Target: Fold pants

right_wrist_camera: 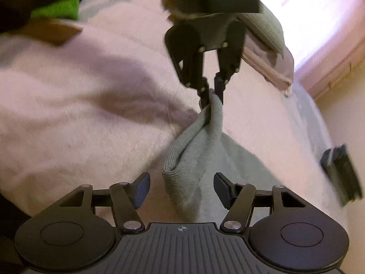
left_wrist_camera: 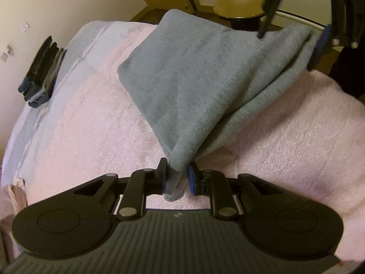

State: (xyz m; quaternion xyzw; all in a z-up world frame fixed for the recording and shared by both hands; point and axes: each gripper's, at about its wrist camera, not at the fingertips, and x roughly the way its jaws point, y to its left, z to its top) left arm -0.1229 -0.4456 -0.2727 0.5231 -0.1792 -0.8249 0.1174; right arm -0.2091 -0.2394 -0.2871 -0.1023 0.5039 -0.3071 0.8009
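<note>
Grey knit pants [left_wrist_camera: 194, 80] lie partly lifted over a pink bedspread [left_wrist_camera: 91, 125]. At the bottom of the left wrist view, my left gripper [left_wrist_camera: 178, 178] is shut on one bunched corner of them. My right gripper [left_wrist_camera: 292, 34] is at the top right of that view, its fingers apart around the far edge of the pants. In the right wrist view my right gripper [right_wrist_camera: 182, 189] is open, with the ribbed hem of the pants [right_wrist_camera: 182, 173] hanging loose between the pads. Beyond it, my left gripper [right_wrist_camera: 212, 96] pinches the twisted cloth from above.
A stack of dark folded clothes [left_wrist_camera: 41, 73] sits near the bed's left edge, by the wall. A round stool [left_wrist_camera: 239, 6] stands beyond the bed near a door. Folded pink and grey-green garments [right_wrist_camera: 269, 45] and a green item [right_wrist_camera: 57, 9] lie farther off.
</note>
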